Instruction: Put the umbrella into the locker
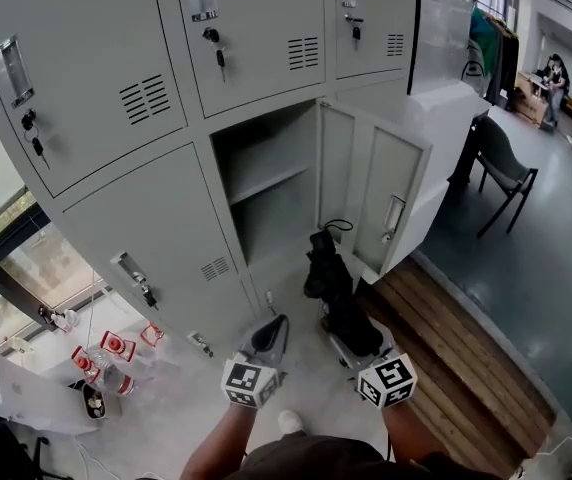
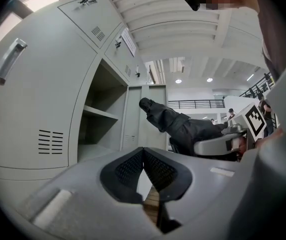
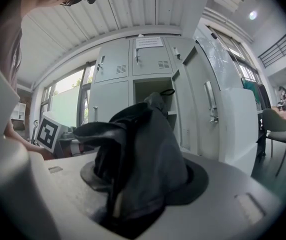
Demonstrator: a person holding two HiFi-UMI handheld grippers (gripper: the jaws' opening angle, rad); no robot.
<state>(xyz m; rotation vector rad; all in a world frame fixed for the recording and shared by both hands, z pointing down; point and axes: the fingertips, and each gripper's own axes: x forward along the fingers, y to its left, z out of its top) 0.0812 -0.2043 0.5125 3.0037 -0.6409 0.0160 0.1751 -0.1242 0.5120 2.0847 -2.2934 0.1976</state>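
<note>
Indoor hall with a glossy grey-green floor (image 1: 556, 288). A bank of light-grey metal lockers (image 1: 116, 78) stands on it, with a strip of wooden planks (image 1: 446, 348) at its foot.

The umbrella (image 1: 338, 293) is black and folded. It is held off the ground in front of the open locker (image 1: 271, 208), roughly level, with its far end towards the opening. A thin cord loop shows at that end. In the left gripper view that end lies against the open door (image 1: 381, 203), short of the compartment. No part of the umbrella is seen resting inside.

The right gripper (image 1: 348, 330) holds the near part of the umbrella. Its jaws are clamped on the bunched fabric, which fills the gap between them and spills over them in the right gripper view.

The left gripper (image 1: 274, 328) hangs just beside the right one, apart from the umbrella. Its jaws are pressed together at the tips with nothing between them.

The open locker is in the lower row. One shelf (image 1: 266, 180) crosses it, and both sections appear bare. Its door is swung out to the right. The neighbouring lockers are closed, several with keys hanging in their locks.

A dark chair (image 1: 506, 168) stands on the floor, well apart to the right.
</note>
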